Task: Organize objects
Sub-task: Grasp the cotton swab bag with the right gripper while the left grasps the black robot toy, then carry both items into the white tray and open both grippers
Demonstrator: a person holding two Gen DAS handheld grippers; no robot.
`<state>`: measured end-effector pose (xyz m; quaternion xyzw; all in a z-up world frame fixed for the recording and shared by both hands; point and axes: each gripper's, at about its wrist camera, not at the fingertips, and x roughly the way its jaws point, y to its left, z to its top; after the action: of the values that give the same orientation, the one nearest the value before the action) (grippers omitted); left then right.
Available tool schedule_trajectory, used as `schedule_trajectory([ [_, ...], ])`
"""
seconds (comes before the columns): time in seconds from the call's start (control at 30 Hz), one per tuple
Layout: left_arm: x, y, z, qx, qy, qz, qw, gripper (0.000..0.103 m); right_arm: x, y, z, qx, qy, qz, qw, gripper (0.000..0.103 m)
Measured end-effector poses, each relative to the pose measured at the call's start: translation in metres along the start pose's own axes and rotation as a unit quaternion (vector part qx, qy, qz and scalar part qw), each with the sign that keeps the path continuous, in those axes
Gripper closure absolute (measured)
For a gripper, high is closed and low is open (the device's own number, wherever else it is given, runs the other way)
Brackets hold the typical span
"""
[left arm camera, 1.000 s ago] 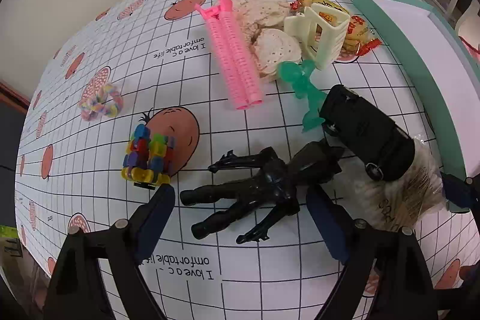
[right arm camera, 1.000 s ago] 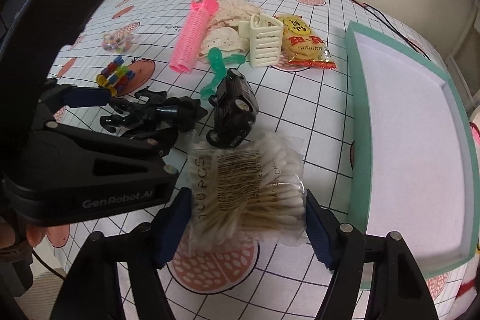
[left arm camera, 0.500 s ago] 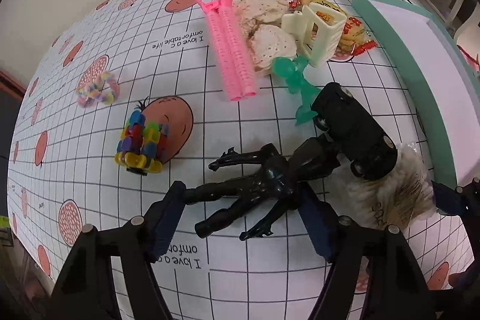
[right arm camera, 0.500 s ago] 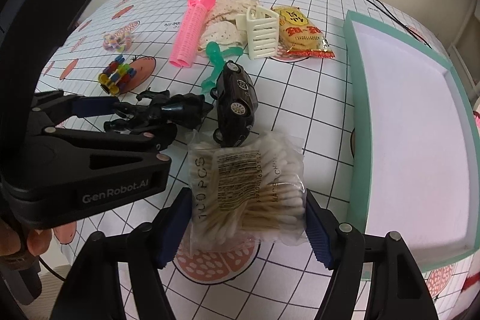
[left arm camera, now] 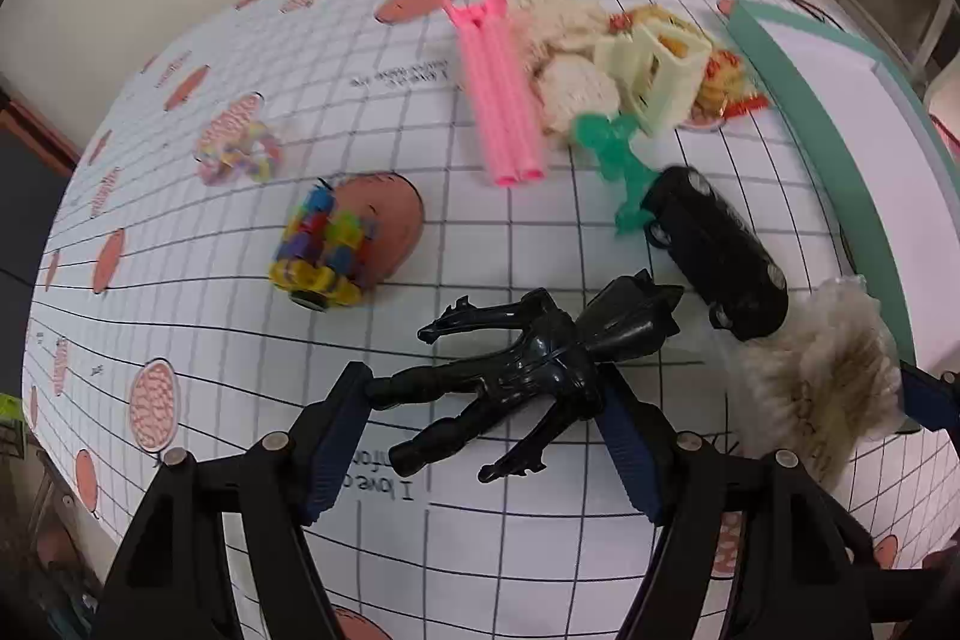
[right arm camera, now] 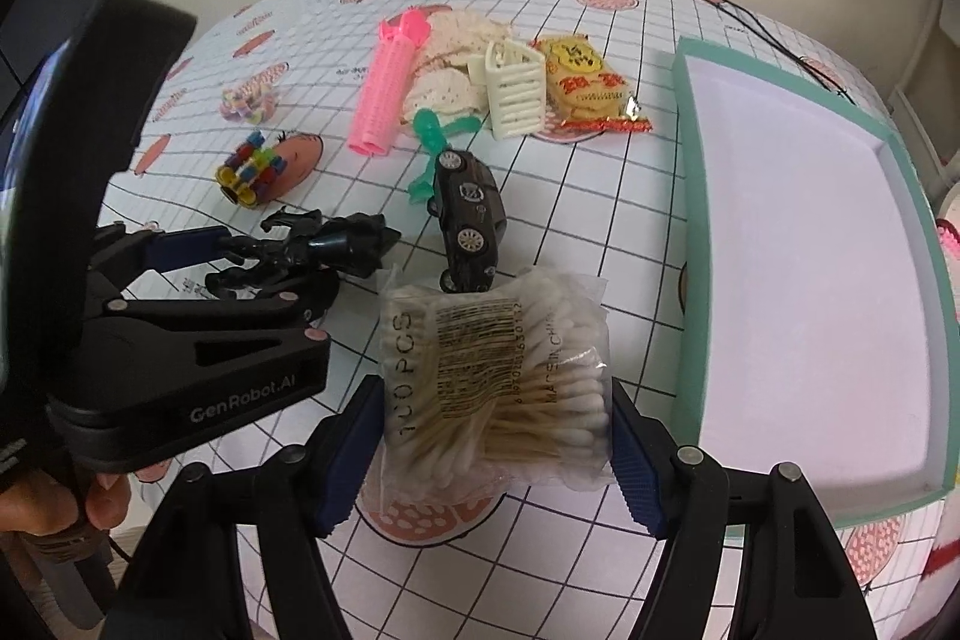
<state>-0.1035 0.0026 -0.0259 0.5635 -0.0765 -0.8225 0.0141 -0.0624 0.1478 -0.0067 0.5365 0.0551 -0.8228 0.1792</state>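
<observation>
Left gripper (left arm camera: 483, 436) spread wide around black action figure (left arm camera: 528, 364), lying flat on gridded tablecloth (left arm camera: 240, 340); pads flank legs and torso, contact unclear. Right gripper (right arm camera: 492, 451) also spread, bracketing cotton swab bag (right arm camera: 495, 376), pads at bag edges, squeeze not evident. Empty teal tray (right arm camera: 690, 232) just right of bag, likely the destination. Black toy car (right arm camera: 465, 217) touching bag's far edge. Best done: close left on figure's torso, not thin limbs; pinch bag mid-width, slack plastic likely slips. Lift straight up, avoid dragging car. Pink roller (left arm camera: 504, 100), far, untouched.
</observation>
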Motion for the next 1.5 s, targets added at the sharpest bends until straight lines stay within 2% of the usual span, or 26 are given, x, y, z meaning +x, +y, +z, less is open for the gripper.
schedule_trajectory([
  [0.17,-0.017,0.009,0.004,-0.028,-0.036,0.007,0.999,0.028,-0.017,-0.004,0.001,0.002,-0.028,0.007,1.0,0.03],
  [0.43,-0.045,0.01,0.011,-0.072,-0.096,0.021,0.9925,0.028,-0.042,-0.007,0.004,0.006,-0.085,0.025,0.996,0.03],
  [0.6,-0.058,0.003,0.011,-0.097,-0.109,0.021,0.989,0.028,-0.056,-0.016,0.006,0.017,-0.114,0.032,0.993,0.03],
  [0.8,-0.063,-0.007,0.015,-0.108,-0.113,0.016,0.9876,0.028,-0.069,-0.043,0.007,0.052,-0.134,0.017,0.989,0.03],
  [0.97,-0.073,-0.024,0.024,-0.086,-0.125,0.019,0.9883,0.028,-0.078,-0.075,0.011,0.096,-0.149,-0.015,0.984,0.03],
  [1.1,-0.082,-0.046,0.036,-0.077,-0.127,0.001,0.9889,0.028,-0.078,-0.103,0.017,0.119,-0.151,-0.05,0.98,0.03],
  [1.5,-0.095,-0.134,0.062,0.006,-0.155,-0.031,0.9874,0.028,-0.067,-0.188,0.014,0.202,-0.157,-0.094,0.962,0.03],
])
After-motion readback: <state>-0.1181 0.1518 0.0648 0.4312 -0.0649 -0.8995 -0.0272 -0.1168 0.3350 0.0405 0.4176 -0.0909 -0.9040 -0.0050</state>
